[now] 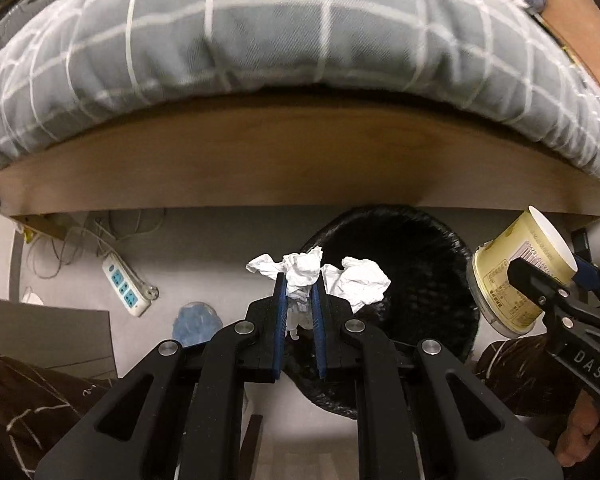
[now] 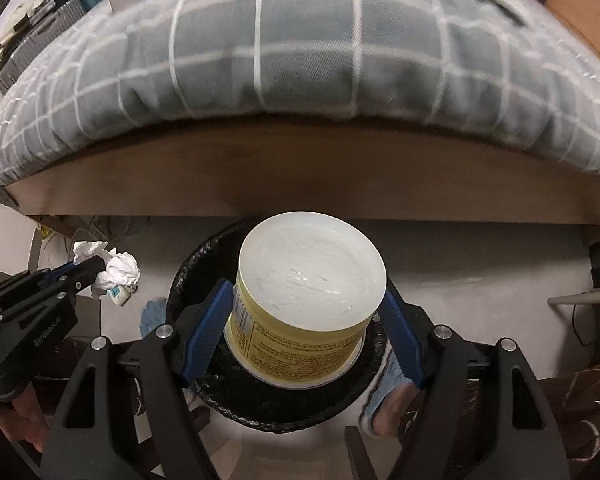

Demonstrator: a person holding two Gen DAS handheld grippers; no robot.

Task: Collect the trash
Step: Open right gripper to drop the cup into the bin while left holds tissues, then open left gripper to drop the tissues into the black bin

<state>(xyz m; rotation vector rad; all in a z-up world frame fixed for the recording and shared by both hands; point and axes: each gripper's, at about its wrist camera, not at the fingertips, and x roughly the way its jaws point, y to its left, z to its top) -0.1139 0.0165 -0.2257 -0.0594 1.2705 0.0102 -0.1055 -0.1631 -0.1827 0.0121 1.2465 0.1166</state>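
My left gripper (image 1: pixel 300 284) is shut on a crumpled white tissue (image 1: pixel 360 280), which hangs over the left rim of a bin lined with a black bag (image 1: pixel 428 280). My right gripper (image 2: pixel 308 300) is shut on an empty yellow plastic tub (image 2: pixel 308 280), open end toward the camera, held right above the black-lined bin (image 2: pixel 284 404). In the left wrist view the yellow tub (image 1: pixel 516 276) and the right gripper (image 1: pixel 556 280) show at the right edge. From the right wrist the left gripper (image 2: pixel 90 270) with the tissue (image 2: pixel 118 270) appears at the left.
A bed with a grey checked quilt (image 1: pixel 284 32) and a wooden side board (image 1: pixel 300 160) fills the space behind the bin. On the floor lie a white power strip (image 1: pixel 124 288) with cables and a pale blue slipper (image 1: pixel 196 320). A person's feet and patterned brown trouser legs (image 1: pixel 28 400) flank the bin.
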